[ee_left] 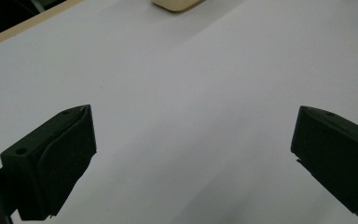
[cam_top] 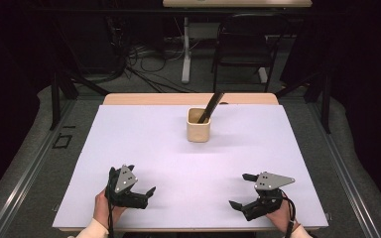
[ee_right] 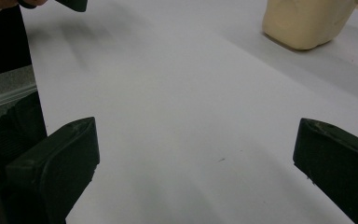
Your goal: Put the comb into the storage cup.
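Observation:
A cream square cup (cam_top: 198,131) stands on the white table top (cam_top: 178,163), toward the far middle, with a black stick (cam_top: 211,105) leaning out of it to the right. My left gripper (cam_top: 141,178) rests near the front left, open, nothing between its jaws. Near the front right my right gripper (cam_top: 238,190) is likewise open and empty. In the left gripper view the gripper (ee_left: 194,112) spans bare table and the cup (ee_left: 177,4) sits at the top edge. From the right gripper (ee_right: 198,126) the cup (ee_right: 307,21) is ahead to the right.
The table's wooden far edge (cam_top: 188,99) lies just behind the cup. On the floor beyond stand a black chair (cam_top: 243,44), a white desk leg (cam_top: 185,49) and loose cables (cam_top: 144,64). A jaw of the other gripper (ee_right: 70,4) shows at the right gripper view's top left.

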Tool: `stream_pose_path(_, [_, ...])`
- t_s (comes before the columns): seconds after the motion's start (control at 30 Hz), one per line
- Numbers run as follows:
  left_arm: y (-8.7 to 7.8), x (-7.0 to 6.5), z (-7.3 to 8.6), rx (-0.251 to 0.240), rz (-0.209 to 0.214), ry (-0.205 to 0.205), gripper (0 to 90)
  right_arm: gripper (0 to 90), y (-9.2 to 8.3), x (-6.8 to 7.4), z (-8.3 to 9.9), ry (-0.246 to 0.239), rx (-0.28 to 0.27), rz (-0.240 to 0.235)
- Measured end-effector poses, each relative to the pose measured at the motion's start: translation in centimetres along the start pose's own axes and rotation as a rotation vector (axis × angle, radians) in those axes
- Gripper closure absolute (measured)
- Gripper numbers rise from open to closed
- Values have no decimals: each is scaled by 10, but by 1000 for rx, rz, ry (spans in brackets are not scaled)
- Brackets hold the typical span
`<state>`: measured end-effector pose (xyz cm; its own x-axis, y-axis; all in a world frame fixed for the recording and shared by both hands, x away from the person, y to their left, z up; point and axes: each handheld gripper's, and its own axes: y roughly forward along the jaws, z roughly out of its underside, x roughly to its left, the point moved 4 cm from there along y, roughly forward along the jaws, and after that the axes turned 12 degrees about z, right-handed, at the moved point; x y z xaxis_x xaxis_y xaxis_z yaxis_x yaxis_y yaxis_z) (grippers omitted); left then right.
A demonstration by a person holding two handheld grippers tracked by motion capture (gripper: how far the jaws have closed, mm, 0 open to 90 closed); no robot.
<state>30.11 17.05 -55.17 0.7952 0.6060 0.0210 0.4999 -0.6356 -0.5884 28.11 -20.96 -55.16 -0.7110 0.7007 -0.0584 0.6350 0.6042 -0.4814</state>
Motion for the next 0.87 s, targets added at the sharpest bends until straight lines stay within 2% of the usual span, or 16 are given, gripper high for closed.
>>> stream_pose_path(0.27, [-5, -3, 6, -7, 1, -3, 0, 0, 0, 0, 0, 0, 2, 2])
stream_pose_path(0.53, [-4, -9, 14, 19, 13, 4, 0, 0, 1, 0, 1, -6, 6, 7])
stream_pose_path(0.87, [-8, -9, 16, 19, 6, -13, 0, 0, 1, 1, 1, -11, 11, 9])
